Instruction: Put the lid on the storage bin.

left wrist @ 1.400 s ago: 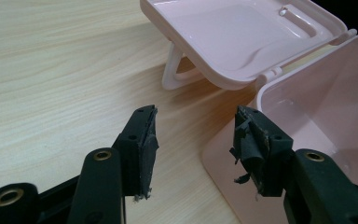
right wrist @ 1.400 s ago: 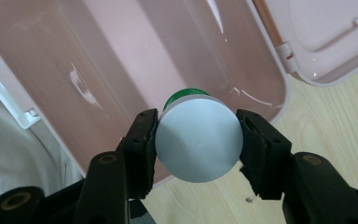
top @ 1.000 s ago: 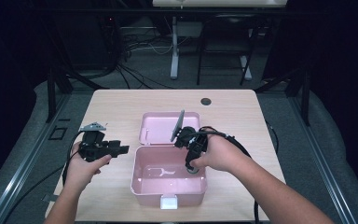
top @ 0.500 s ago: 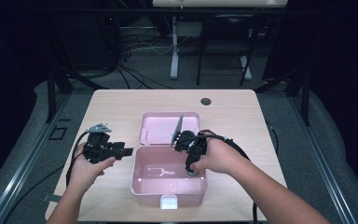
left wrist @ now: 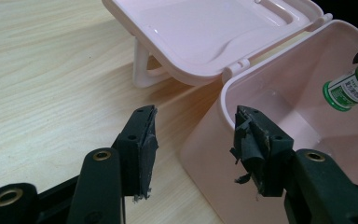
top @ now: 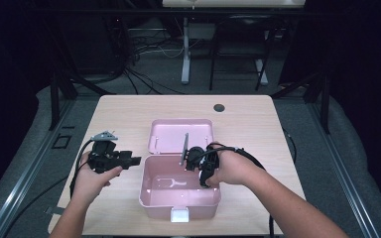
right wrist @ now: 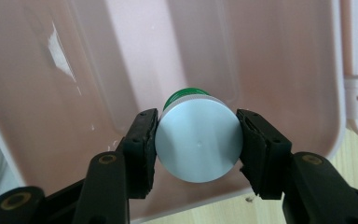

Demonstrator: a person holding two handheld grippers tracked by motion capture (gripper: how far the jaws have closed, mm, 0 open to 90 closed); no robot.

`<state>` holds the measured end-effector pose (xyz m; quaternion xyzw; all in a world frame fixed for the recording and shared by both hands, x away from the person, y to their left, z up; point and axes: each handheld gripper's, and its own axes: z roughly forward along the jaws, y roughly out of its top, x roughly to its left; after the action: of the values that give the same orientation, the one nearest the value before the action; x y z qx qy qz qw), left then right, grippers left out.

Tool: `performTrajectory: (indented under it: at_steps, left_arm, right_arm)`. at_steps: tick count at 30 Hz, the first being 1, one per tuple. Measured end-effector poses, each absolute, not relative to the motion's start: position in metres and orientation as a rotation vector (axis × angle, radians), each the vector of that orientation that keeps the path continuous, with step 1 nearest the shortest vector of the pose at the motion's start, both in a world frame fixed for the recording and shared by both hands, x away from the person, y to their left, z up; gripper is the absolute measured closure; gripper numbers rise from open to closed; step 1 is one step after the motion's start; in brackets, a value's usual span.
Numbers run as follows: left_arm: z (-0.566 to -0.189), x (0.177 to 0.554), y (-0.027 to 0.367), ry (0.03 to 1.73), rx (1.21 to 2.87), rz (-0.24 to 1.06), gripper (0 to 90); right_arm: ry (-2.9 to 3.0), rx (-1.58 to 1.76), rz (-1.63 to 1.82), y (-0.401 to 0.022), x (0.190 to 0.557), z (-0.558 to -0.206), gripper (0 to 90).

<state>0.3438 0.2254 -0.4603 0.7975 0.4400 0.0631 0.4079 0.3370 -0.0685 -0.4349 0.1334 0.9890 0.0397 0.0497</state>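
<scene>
1. The right hand-held gripper [right wrist: 196, 142] clamps a small bottle [right wrist: 198, 144] at frame centre, over the open pink box [right wrist: 51, 116].
2. The bottle's long axis points into the box; it has a silver cap and a green label.
3. The left hand-held gripper [left wrist: 193, 149] gapes empty at the box's wall.

The light wooden surface [top: 129, 114] has a small dark round hole [top: 219, 107] near its far edge, at about one o'clock. Beyond it, at twelve o'clock, a white stand leg [top: 185, 54] rises from grey floor [top: 144, 74] among loose black cables [top: 129, 49].
</scene>
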Motion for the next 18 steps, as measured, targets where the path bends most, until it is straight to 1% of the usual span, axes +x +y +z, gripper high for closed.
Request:
performTrajectory:
  at_steps: [8, 18]
  left_arm:
    - [-0.459, 0.343, 0.224, 1.100, 2.007, 0.146, 49.1]
    - [-0.460, 0.341, 0.218, 1.086, 2.012, 0.119, 50.1]
  right_arm:
    - [3.035, 0.283, 0.109, -0.067, 0.337, -0.442, 50.4]
    - [3.051, 0.290, 0.119, -0.065, 0.339, -0.454, 50.4]
